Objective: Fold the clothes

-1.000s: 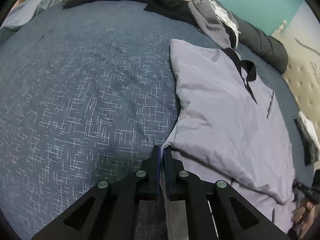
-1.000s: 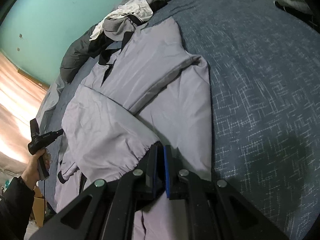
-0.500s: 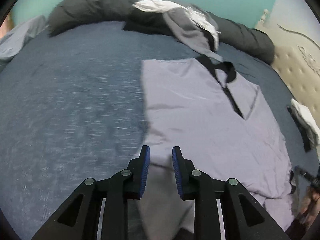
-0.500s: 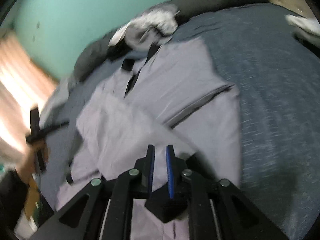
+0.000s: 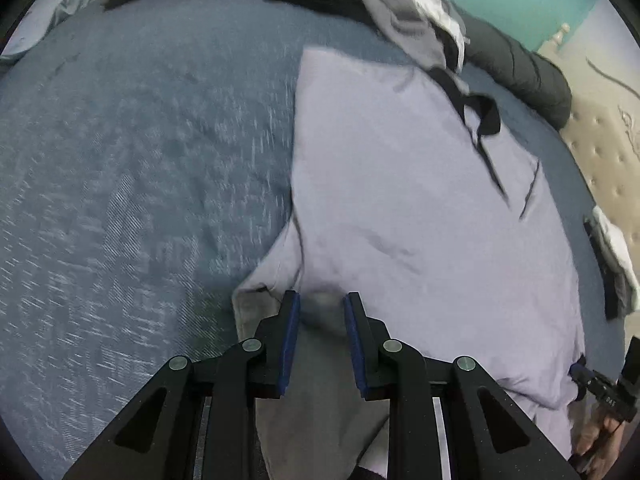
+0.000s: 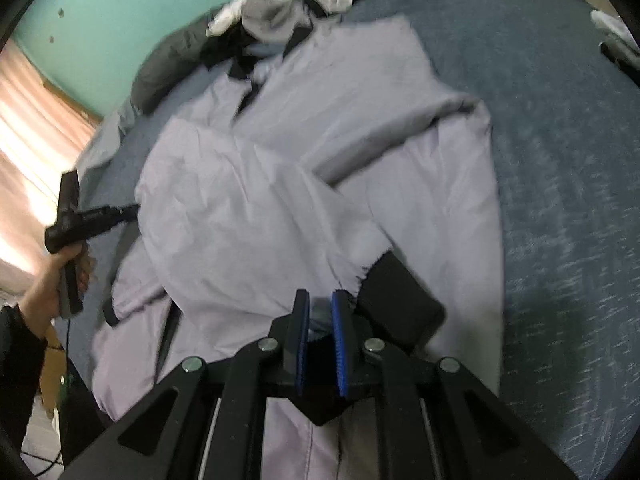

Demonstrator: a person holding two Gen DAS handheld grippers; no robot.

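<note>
A lavender jacket (image 5: pixel 400 200) (image 6: pixel 260 200) with a black collar lies spread on the blue bed cover (image 5: pixel 140 160). My left gripper (image 5: pixel 320 304) hangs open over the jacket's near left edge. Cloth shows below the gap and the pads do not press on it. In the right wrist view a hand holds the left gripper (image 6: pixel 128 212) at the jacket's left side. My right gripper (image 6: pixel 320 300) is narrowly closed on the end of a sleeve. The black cuff (image 6: pixel 400 304) sticks out to its right and runs under the fingers. The sleeve is laid across the jacket's body.
A heap of grey and white clothes (image 5: pixel 408 12) (image 6: pixel 288 0) lies on a dark rolled duvet (image 5: pixel 520 64) at the far edge. A folded white and black item (image 5: pixel 612 252) sits near the beige headboard (image 5: pixel 600 152). A lit curtain (image 6: pixel 24 140) hangs at the left.
My left gripper opened and let go of the jacket's edge, then shifted over the cloth. The right gripper's jaws widened slightly while it rolled and carried the sleeve end along.
</note>
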